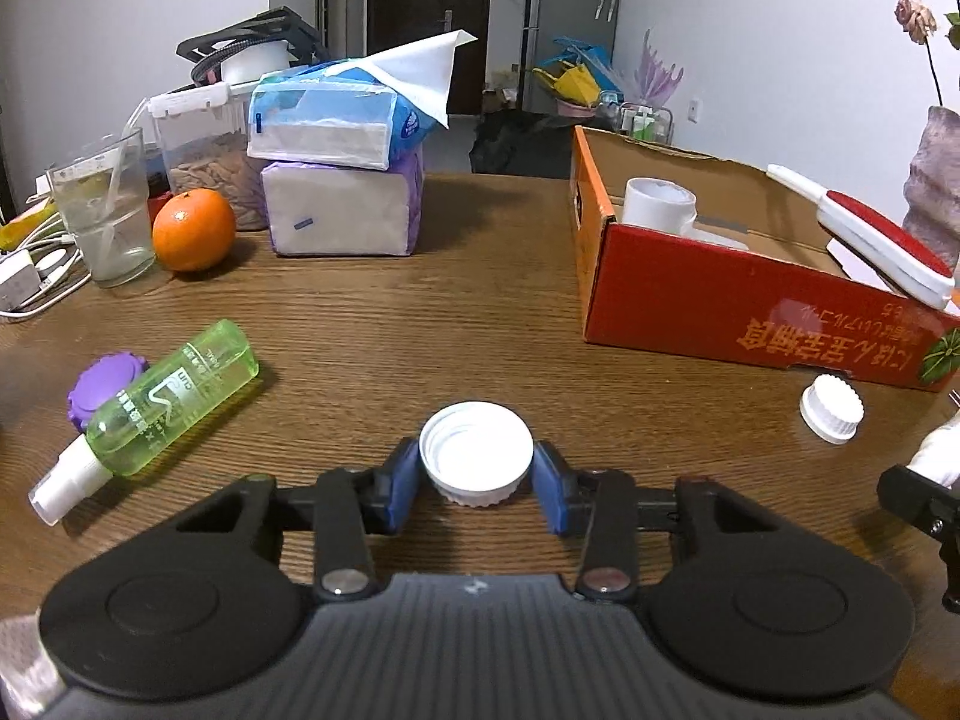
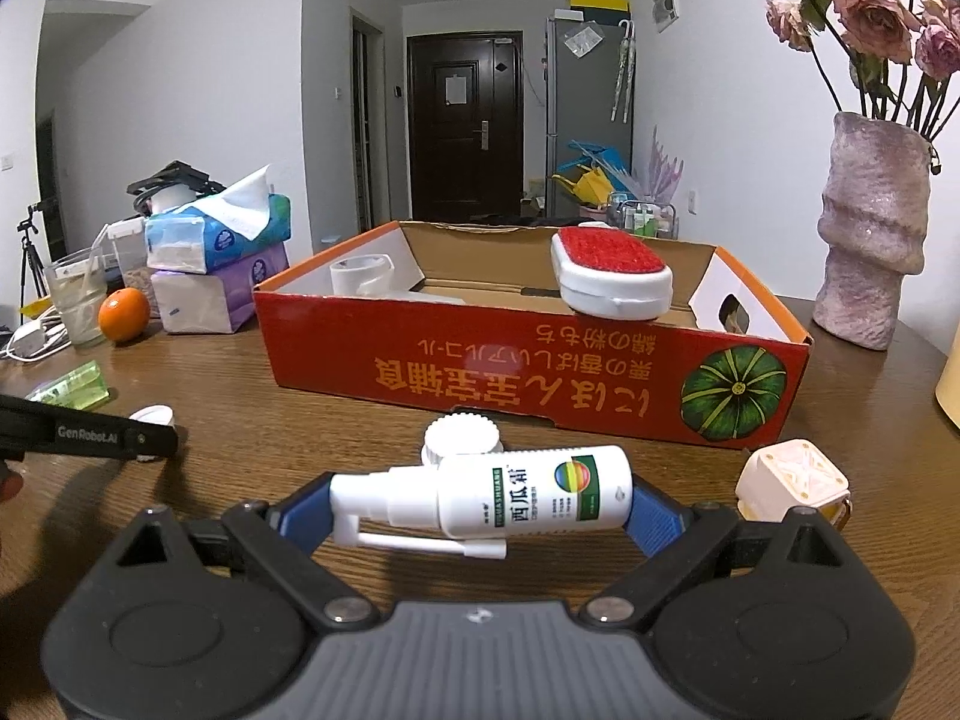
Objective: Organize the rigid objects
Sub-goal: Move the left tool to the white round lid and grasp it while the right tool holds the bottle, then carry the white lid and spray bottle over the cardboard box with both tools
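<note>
The wooden table carries everything. The biggest thing on it is the red cardboard box, which stands at about two o'clock from the left gripper. Inside the box a white tape roll lies, and a lint brush with red pad leans on the box's right wall. At eleven o'clock, far back, two tissue packs are stacked, with an orange and a glass just beside them. At nine o'clock the green spray bottle lies on its side, touching a purple lid.

The left gripper is clamped on the white cap: the cap sits open side up on the table, exactly between the two blue pads, and both pads press its rim. A smaller white ribbed cap rests at three o'clock, near the box.

The right gripper is closed on a white spray bottle, held crosswise, nozzle toward nine o'clock. A beige square object lies at three o'clock from it.
</note>
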Motion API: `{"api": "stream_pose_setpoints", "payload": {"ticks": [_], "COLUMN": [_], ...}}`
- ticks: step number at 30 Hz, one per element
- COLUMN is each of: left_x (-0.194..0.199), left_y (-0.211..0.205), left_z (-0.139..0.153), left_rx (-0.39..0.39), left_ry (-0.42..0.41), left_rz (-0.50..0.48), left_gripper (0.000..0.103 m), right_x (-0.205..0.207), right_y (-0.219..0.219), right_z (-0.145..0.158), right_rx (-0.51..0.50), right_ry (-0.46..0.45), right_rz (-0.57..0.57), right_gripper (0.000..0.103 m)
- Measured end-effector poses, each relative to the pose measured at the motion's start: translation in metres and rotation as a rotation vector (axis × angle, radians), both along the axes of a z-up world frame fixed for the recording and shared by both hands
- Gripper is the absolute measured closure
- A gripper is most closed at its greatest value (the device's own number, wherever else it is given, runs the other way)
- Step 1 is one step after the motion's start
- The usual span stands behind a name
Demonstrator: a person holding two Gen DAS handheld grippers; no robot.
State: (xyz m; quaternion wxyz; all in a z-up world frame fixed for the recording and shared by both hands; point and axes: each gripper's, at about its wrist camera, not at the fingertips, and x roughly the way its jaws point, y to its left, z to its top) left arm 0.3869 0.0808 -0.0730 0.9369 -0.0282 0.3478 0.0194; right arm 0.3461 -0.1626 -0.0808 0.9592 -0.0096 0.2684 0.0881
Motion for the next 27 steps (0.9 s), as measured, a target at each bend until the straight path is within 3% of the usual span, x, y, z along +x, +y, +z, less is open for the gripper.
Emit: {"api": "stream_pose_setpoints", "payload": {"ticks": [14,27], "left_x": [-0.015,-0.032], "left_y": [-0.008,-0.02], "left_z": [0.013,0.034], "left_rx": [0.054,0.025], "left_ry": [-0.076,-0.137], "left_rz": [0.013,0.031], "left_gripper": [0.062,0.062], "right_x": [-0.004,-0.014], "right_y": [-0.001,-0.008], "right_z": [0.002,0.017], "right_rx": [0.01,0.04], "right_ry": [-0.021,-0.078], "right_rz": [-0.001,0.008], "right_gripper": [0.006,0.006]}}
